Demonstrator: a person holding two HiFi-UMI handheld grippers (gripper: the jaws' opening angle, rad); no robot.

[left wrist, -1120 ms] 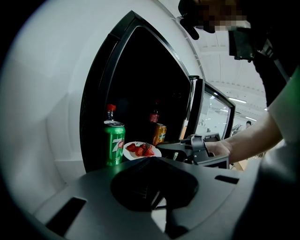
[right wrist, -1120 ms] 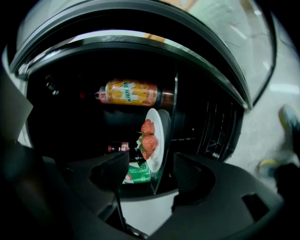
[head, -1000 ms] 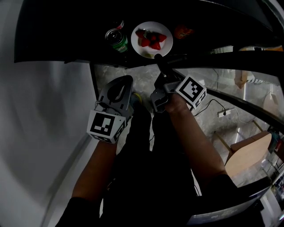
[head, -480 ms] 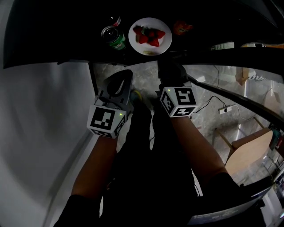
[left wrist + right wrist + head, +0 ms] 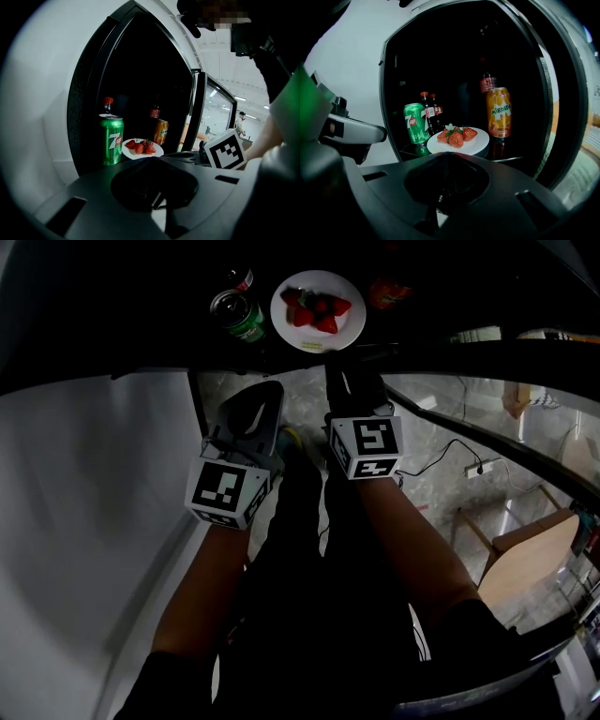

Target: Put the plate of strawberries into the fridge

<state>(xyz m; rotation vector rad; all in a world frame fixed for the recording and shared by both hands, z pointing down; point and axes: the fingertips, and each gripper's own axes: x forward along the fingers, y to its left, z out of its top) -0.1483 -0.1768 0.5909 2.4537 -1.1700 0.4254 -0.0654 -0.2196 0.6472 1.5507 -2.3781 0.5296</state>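
Note:
The white plate of strawberries (image 5: 318, 310) rests on a shelf inside the open fridge, and it also shows in the left gripper view (image 5: 143, 149) and the right gripper view (image 5: 458, 140). My right gripper (image 5: 347, 381) is just in front of the plate, apart from it, its jaws shut on nothing (image 5: 445, 183). My left gripper (image 5: 265, 399) hovers to its left, below the shelf edge, jaws together and empty (image 5: 154, 187).
A green can (image 5: 416, 123) stands left of the plate with two cola bottles (image 5: 429, 112) behind it. An orange can (image 5: 498, 112) and another bottle stand at the plate's right. The fridge door (image 5: 576, 93) hangs open on the right. A white wall lies at the left.
The right gripper has shut its jaws, rolled level and drawn back a little from the plate's edge. The plate stays on the shelf. The left gripper has barely moved.

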